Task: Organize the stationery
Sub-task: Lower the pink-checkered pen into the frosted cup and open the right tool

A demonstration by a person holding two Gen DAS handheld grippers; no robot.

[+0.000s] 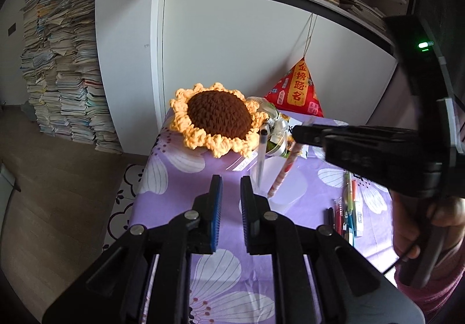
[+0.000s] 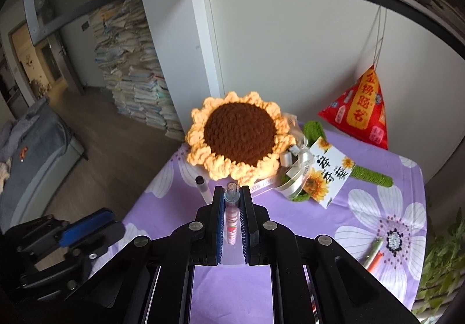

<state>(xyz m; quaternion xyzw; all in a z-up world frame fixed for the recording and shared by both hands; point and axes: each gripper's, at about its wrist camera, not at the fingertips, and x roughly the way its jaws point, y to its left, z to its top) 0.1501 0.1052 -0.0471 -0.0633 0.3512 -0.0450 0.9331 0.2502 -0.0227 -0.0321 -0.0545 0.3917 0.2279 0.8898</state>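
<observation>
A pink patterned pen (image 2: 231,218) is being gripped between the closed pads of the right gripper (image 2: 232,209), its capped end standing just above the fingertips. In the left wrist view the same pen (image 1: 283,176) is being held tilted over a white pen holder (image 1: 286,189), where a clear pen with a dark cap (image 1: 262,157) is already standing. The left gripper (image 1: 231,199) is being held nearly shut with nothing between its blue-padded fingers (image 1: 217,202), over bare purple floral tablecloth (image 1: 180,202).

The holder is being crowded from behind by a crocheted sunflower (image 1: 216,118), which is overhanging it closely. A loose cluster of pens (image 1: 347,216) is lying on the cloth to the right of the holder, near the right hand (image 1: 427,225). The table's left edge (image 1: 139,196) is being approached closely by the left gripper, with open wooden floor (image 1: 58,178) beyond it. A red pyramid-shaped pouch (image 2: 360,112) is leaning at the far right against the white cabinet front (image 2: 290,62), and a sunflower card (image 2: 325,170) is lying between it and the flower. Open cloth is being left in the near middle.
</observation>
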